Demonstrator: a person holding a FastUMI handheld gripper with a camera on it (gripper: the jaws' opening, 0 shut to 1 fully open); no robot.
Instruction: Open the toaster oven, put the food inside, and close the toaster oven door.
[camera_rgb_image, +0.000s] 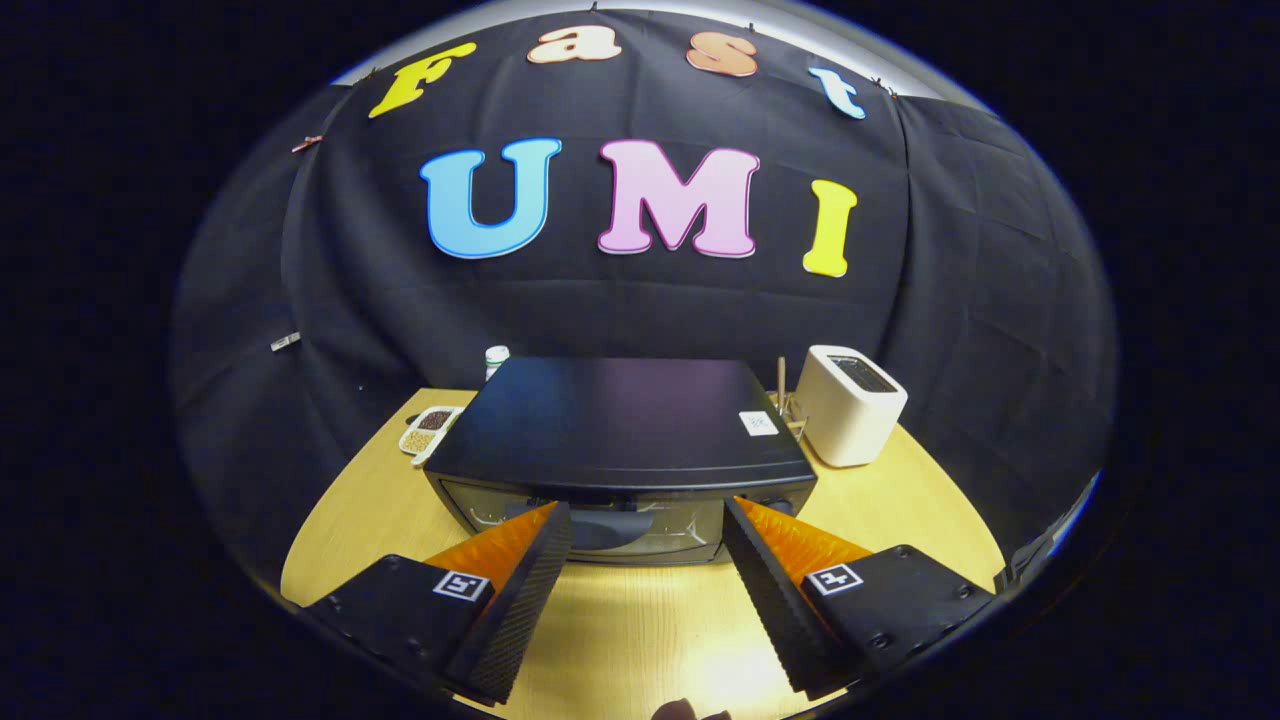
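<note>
In the gripper view, the toaster oven stands on the light wooden surface, just ahead of the claw. It is a low, wide box with a dark, slightly glossy top that reflects a bluish and purple light. A small white sticker sits near the right front corner of the top. The front of the oven faces toward the claw; there I see a glass door with a dark handle bar across it, and the door is closed. The inside behind the glass is too dim to tell what it holds. The long axis of the oven runs from left to right, across the direction of the fingers.

The claw is open: its two fingers stand wide apart, with nothing between them except the bare surface and the lower part of the oven door. The fingertips are near the front of the oven; I cannot tell if they touch it.

To the right of the oven, just beside its back corner, stands a white pop-up toaster, upright, with the slot on top. Between them rises a thin wooden stick. To the left of the oven lies a small white tray with brown grains in compartments, and behind it a white bottle with a greenish cap shows partly.
</note>
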